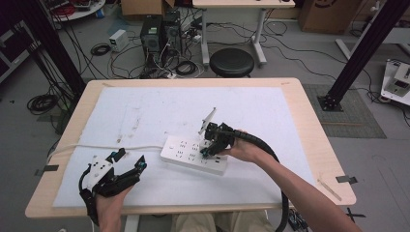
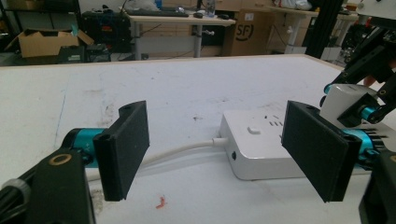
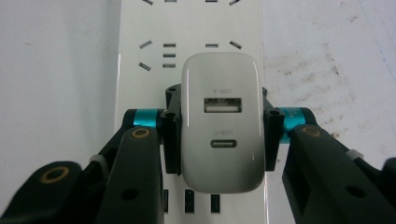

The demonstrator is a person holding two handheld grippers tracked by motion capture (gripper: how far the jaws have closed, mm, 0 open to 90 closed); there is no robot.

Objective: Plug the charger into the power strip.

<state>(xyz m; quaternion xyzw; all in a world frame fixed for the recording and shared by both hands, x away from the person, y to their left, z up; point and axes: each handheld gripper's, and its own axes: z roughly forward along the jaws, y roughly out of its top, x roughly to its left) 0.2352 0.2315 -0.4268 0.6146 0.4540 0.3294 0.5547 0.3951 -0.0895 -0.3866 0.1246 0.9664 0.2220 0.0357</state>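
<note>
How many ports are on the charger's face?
2: on the charger, held in the right gripper over the power strip, a USB-A port above a USB-C port.

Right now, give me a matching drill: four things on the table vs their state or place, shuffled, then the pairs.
Things:
1. left gripper
2. right gripper
3. charger
4. power strip

States or places:
A. white, lies flat on the sheet, cord running off to the left in the high view
B. open, nothing between the jaws
C. shut on the charger
D. held over the strip, USB ports facing the right gripper's camera

Pairs: 1-B, 2-C, 3-D, 4-A
</note>
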